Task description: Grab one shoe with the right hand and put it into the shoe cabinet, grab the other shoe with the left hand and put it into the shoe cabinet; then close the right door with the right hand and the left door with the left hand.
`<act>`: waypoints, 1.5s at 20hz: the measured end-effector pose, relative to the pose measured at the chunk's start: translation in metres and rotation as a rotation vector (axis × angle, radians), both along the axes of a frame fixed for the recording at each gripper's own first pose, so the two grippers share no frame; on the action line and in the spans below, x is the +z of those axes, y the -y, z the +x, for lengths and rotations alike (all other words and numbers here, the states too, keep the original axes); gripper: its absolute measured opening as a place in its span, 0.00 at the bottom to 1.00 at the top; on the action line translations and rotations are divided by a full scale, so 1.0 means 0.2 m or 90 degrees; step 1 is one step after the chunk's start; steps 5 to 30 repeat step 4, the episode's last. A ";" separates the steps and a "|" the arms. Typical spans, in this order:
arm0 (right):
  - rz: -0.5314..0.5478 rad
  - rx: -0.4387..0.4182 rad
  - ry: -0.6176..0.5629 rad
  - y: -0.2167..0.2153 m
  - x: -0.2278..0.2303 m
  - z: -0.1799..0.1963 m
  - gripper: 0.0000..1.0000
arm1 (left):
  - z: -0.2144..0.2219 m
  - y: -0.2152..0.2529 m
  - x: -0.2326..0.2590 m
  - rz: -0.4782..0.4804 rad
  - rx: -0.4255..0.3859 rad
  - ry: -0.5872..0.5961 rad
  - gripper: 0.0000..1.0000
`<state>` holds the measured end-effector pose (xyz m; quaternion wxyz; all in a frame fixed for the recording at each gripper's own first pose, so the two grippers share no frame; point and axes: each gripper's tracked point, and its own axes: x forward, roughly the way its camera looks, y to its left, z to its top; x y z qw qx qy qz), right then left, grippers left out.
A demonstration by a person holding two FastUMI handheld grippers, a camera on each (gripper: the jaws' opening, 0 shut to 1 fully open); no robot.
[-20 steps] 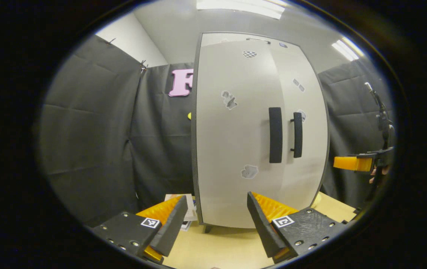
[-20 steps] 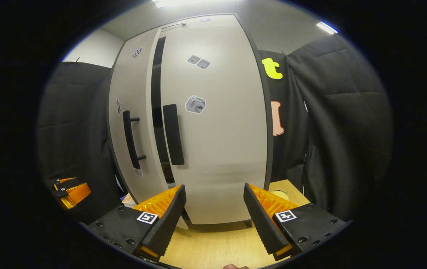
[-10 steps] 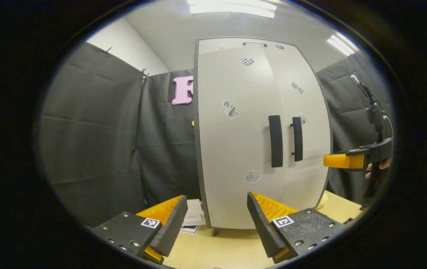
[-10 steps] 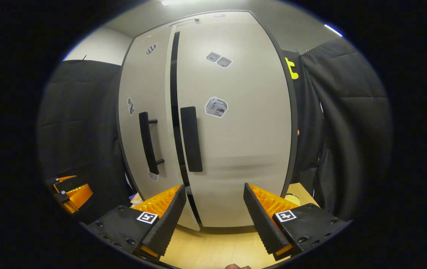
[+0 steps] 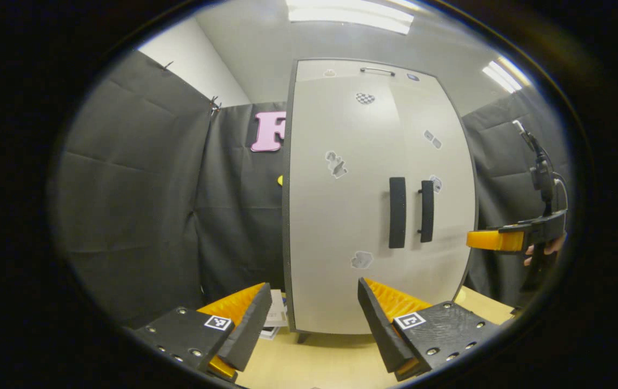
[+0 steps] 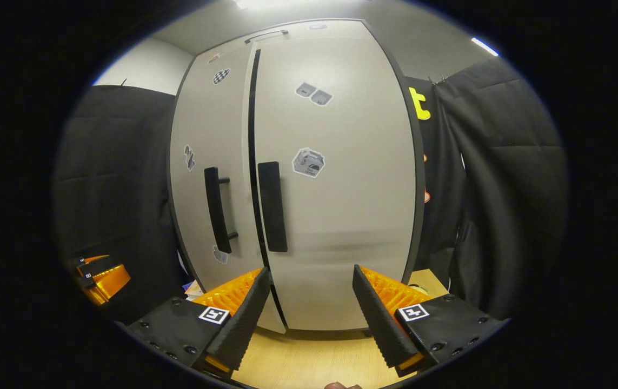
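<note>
Left gripper view. The left gripper (image 5: pixel 309 324) stood at 6 o'clock, its fingers spread apart and holding nothing, short of the cabinet (image 5: pixel 341 216). The left door (image 5: pixel 336 227) looked flush with the frame; its handle (image 5: pixel 397 212) lay just beside the right door's handle (image 5: pixel 426 211). At 3 o'clock the right gripper (image 5: pixel 495 240) hung in a hand (image 5: pixel 544 251), apart from the cabinet.

Right gripper view. The right gripper (image 6: pixel 311 319), at 6 o'clock, likewise stood spread and empty over the table (image 6: pixel 309 362). A dark slit (image 6: pixel 253 151) ran between the doors, so the right door (image 6: pixel 341 189) was judged not fully shut. At 8 o'clock was the left gripper (image 6: pixel 100 278). No shoes were seen; they were presumed inside the cabinet.

Risk. A door left ajar could swing back open; a hard or off-centre push could rock the cabinet on its small feet or bounce the other door outward.
</note>
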<state>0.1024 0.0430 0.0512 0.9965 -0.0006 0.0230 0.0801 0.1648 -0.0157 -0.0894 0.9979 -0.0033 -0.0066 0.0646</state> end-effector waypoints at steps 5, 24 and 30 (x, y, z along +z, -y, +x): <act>0.002 -0.012 -0.004 0.05 0.00 0.02 0.98 | 0.01 0.04 -0.02 -0.012 -0.007 -0.001 0.99; 0.002 -0.012 -0.004 0.05 0.00 0.02 0.98 | 0.01 0.04 -0.02 -0.012 -0.007 -0.001 0.99; 0.002 -0.012 -0.004 0.05 0.00 0.02 0.98 | 0.01 0.04 -0.02 -0.012 -0.007 -0.001 0.99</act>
